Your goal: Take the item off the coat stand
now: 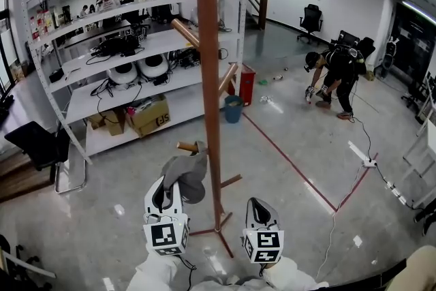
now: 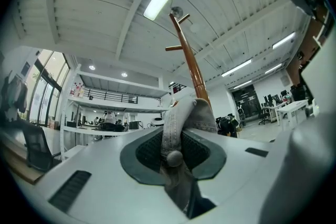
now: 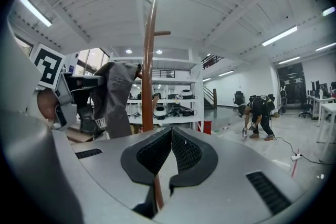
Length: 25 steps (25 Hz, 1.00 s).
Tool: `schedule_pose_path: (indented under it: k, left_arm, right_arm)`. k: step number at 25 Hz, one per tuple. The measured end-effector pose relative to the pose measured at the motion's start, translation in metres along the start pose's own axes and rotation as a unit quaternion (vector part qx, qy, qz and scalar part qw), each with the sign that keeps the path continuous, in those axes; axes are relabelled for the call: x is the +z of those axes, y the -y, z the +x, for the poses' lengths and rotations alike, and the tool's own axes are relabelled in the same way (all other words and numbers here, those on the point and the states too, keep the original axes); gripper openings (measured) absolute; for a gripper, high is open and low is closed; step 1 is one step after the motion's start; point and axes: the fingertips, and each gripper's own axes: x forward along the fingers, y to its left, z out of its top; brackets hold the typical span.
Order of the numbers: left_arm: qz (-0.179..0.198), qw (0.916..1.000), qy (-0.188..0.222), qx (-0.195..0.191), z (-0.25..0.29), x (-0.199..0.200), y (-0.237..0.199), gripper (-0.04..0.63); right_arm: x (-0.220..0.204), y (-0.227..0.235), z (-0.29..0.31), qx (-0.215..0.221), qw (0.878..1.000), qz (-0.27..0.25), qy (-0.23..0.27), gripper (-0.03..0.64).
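Left gripper [image 1: 169, 189] is clamped on the grey cap [image 1: 188, 172]. In the left gripper view the pads are pinching a fold of the fabric right between them [image 2: 173, 150], with the cap's little top button sitting dead centre and the rest of the cloth bunching up past the tips. The cap hangs on a short low peg [image 1: 187, 146] of the brown coat stand [image 1: 210, 65], draped over the peg end, on the side away from the pole, and my gripper comes at it from underneath. From the right gripper view I can see it drooping off that peg like a limp sack [image 3: 116, 93], just left of the pole. Right gripper [image 1: 257, 208] has nothing in it. Its jaws meet at the tips and it sits on the other side of the pole, near the stand's feet, apart from the cap. The stand is on a shiny grey floor [image 1: 122, 187] with a red tape line [image 1: 293, 161] running across it. Behind it there's white shelving [image 1: 75, 102] loaded with gear and cardboard boxes [image 1: 150, 116], plus a blue bucket [image 1: 233, 108] and a red box [image 1: 246, 84] at its end. A black chair [image 1: 39, 145] is off to the left, and further back on the right a person in black [image 1: 335, 71] is bent over toward the floor.
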Motion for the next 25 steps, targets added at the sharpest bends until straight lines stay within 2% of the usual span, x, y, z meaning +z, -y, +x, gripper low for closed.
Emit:
schedule_pose_path:
  k: [19,25]
  left_arm:
    - [-0.014,0.9974,0.025,0.065,-0.017,0.018,-0.042,0.066]
    - [-0.02,0.9962,0.015,0.083,-0.033,0.013,-0.051,0.066]
  right_arm:
    - [0.001,-0.002,-0.002,0.008,1.0,0.001,0.001,0.011]
    - [0.001,-0.014,0.0,0.024,1.0,-0.001,0.0,0.011]
